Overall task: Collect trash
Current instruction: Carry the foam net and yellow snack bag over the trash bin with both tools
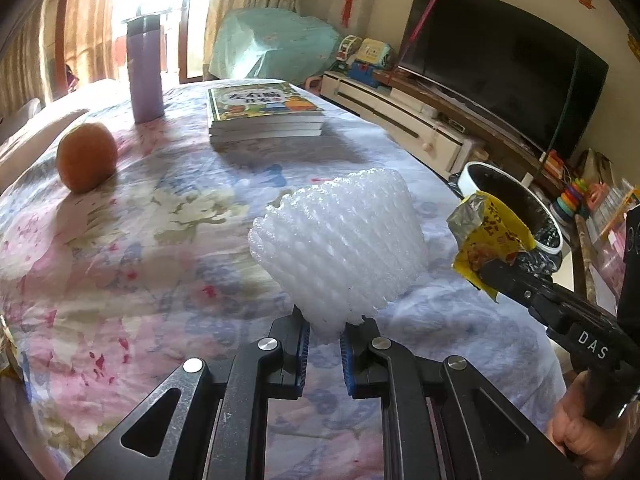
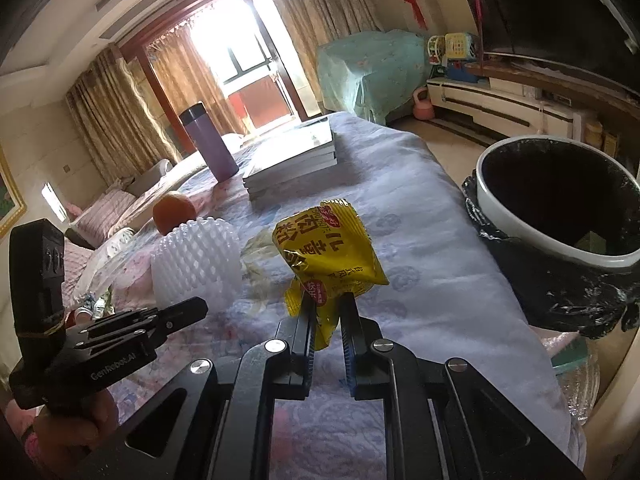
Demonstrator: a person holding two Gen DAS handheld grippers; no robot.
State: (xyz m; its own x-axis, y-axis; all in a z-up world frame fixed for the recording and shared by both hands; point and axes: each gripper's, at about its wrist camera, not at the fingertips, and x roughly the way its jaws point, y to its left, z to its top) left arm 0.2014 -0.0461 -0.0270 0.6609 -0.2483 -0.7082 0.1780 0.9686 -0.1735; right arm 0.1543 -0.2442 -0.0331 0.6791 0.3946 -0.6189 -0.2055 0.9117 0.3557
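My left gripper [image 1: 325,330] is shut on the lower end of a white foam fruit net [image 1: 340,248], held up over the flowered tablecloth [image 1: 140,264]. My right gripper [image 2: 327,308] is shut on a crumpled yellow snack wrapper [image 2: 326,246], also lifted off the table. In the left wrist view the right gripper [image 1: 486,270] carries the wrapper [image 1: 486,236] at the right, near the bin. In the right wrist view the left gripper [image 2: 196,308] and its foam net [image 2: 196,264] show at the left. A white bin with a black liner [image 2: 560,216] stands beside the table's right edge, its mouth open.
An orange [image 1: 86,156], a purple flask [image 1: 144,70] and a stack of books [image 1: 264,114] sit at the far end of the table. A television [image 1: 504,60] on a low white cabinet [image 1: 400,116] runs along the right wall. A person's hand [image 1: 580,428] grips the right handle.
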